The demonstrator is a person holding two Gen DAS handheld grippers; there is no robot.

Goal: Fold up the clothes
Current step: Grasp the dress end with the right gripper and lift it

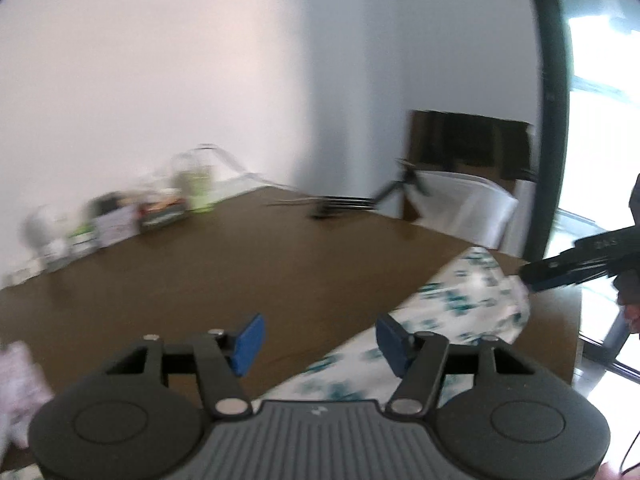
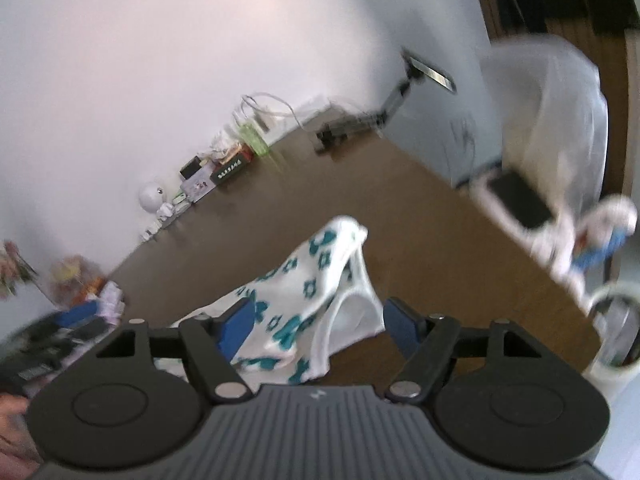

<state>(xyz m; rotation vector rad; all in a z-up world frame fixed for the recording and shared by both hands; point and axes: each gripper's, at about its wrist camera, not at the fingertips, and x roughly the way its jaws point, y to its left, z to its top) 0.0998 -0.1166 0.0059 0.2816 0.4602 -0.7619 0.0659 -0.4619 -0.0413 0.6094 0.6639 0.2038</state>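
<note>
Ribbed gripper over rumpled floral cloth.

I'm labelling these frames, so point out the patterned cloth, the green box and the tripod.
cloth [image 2: 308, 280]: right wrist view, its raised middle fold.
green box [image 2: 254, 139]: right wrist view, its side.
tripod [image 1: 404, 186]: left wrist view, its legs.

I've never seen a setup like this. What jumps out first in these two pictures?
A white garment with teal flower prints lies rumpled on the brown table, one part humped up like a small tent. Close to each camera a black claw with blue pads stands open: the left claw over the table beside the cloth, the right claw straddling it without pressing. Small clutter lines the table's far edge against the white wall.
</note>
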